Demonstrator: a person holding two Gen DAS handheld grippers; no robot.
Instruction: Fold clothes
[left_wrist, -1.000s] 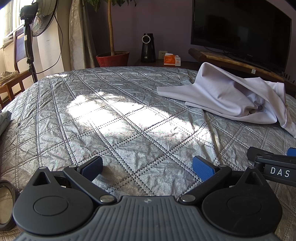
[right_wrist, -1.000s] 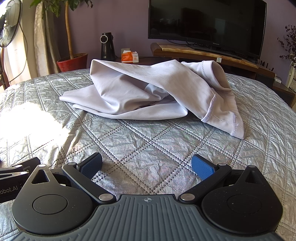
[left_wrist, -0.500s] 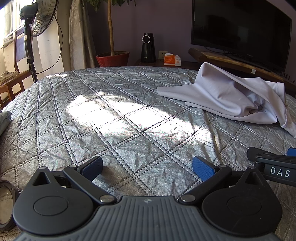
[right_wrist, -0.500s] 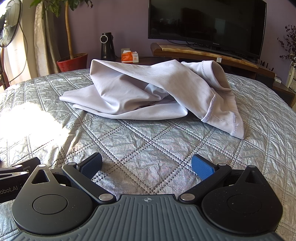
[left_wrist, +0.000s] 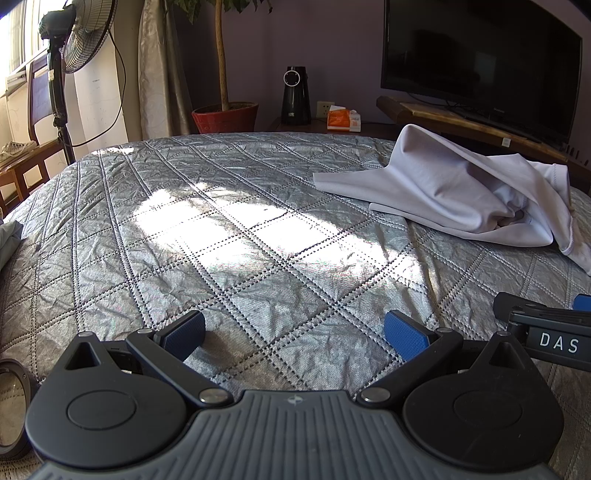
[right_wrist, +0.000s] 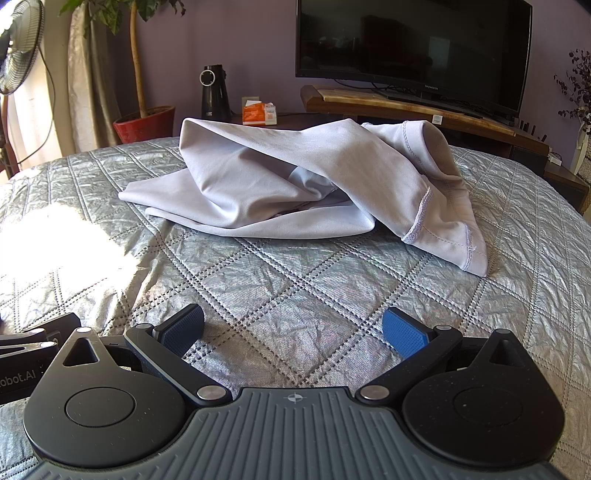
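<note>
"DAS" lettering on right tongs (left_wrist: 546, 325), garment (right_wrist: 295, 184) crumpled

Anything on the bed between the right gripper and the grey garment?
Nothing visible. Only bare quilted bedspread lies between the open right gripper and the crumpled garment. The left gripper, also open, sits farther off to the side.
</note>
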